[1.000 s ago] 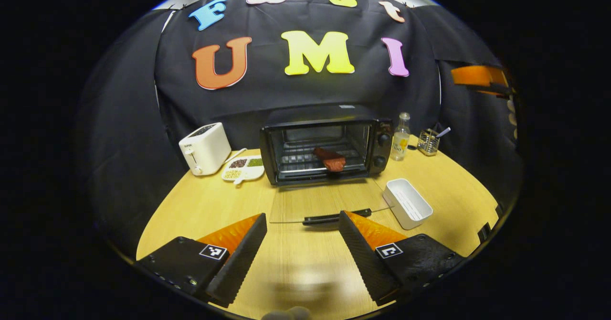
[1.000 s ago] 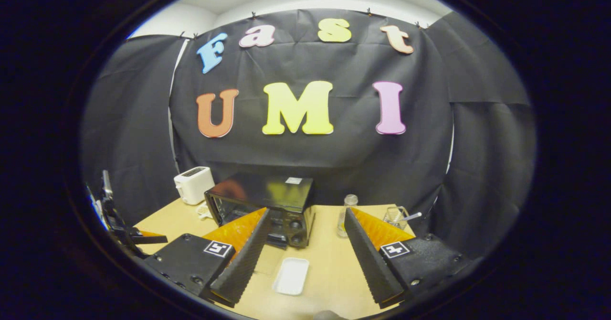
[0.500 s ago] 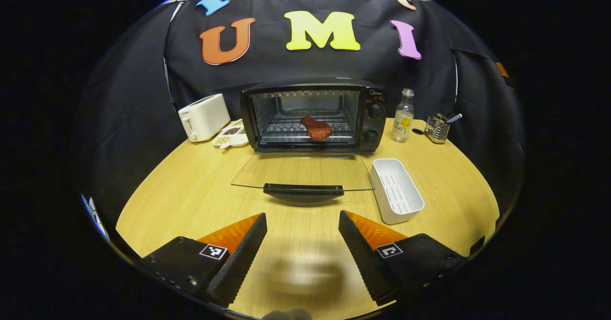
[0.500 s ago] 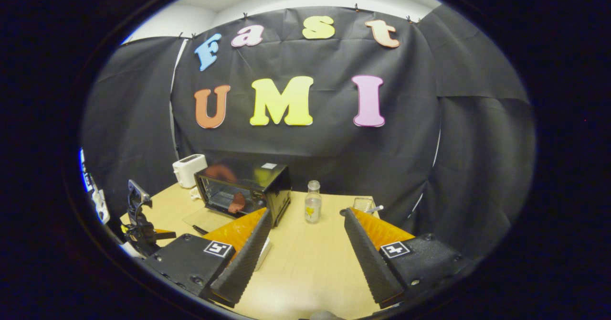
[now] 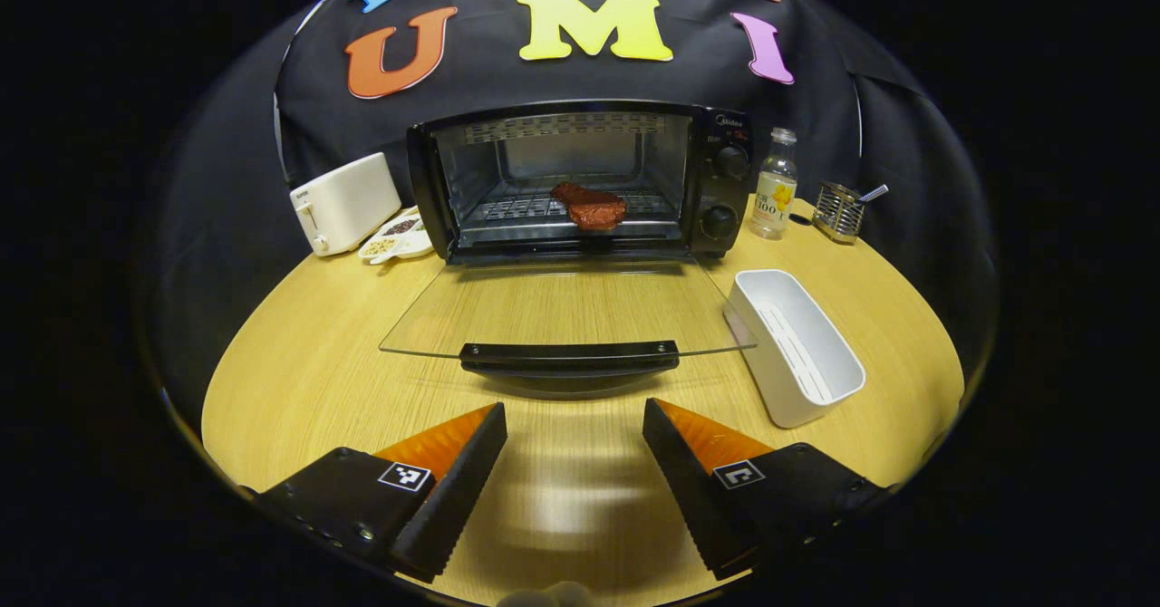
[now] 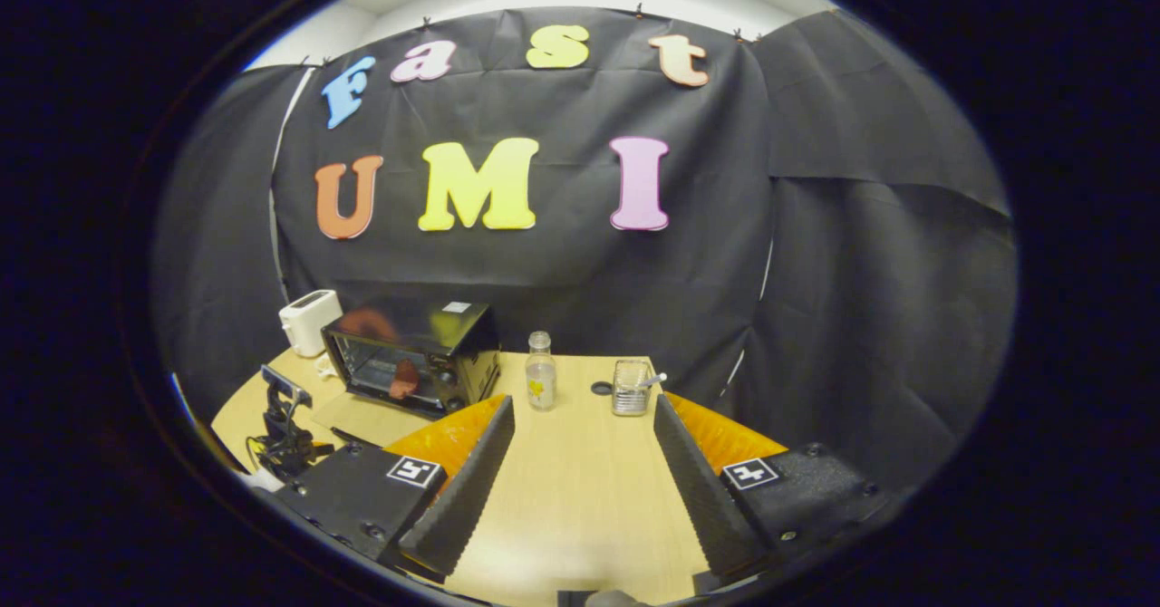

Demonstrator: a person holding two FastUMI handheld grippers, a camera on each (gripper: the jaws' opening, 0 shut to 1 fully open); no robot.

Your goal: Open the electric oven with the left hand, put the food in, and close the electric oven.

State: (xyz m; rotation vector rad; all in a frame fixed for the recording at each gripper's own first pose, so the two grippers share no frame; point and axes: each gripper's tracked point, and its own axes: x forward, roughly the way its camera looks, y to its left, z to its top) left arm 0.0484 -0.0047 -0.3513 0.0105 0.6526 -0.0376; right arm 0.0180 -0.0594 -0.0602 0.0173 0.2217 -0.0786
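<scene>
The black electric oven (image 5: 580, 181) stands at the back of the wooden table with its glass door (image 5: 566, 313) folded down flat. A dark handle (image 5: 569, 356) runs along the door's near edge. A reddish-brown piece of food (image 5: 591, 207) lies on the rack inside. My left gripper (image 5: 574, 426) is open, low over the table just short of the handle, touching nothing. In the right gripper view the oven (image 6: 412, 353) sits at the left, and my right gripper (image 6: 583, 417) is open and empty over the table's right side. The left gripper (image 6: 285, 426) shows there at the lower left.
A white tray (image 5: 797, 346) lies right of the door. A white toaster (image 5: 343, 202) and a divided dish (image 5: 397, 238) stand left of the oven. A small bottle (image 5: 774, 186) and a wire holder (image 5: 838, 212) stand to its right. The table's near edge is close below the fingers.
My left gripper has dropped and come closer to the oven, so the door handle now lies just ahead of it. My right gripper has swung to the right, away from the oven.
</scene>
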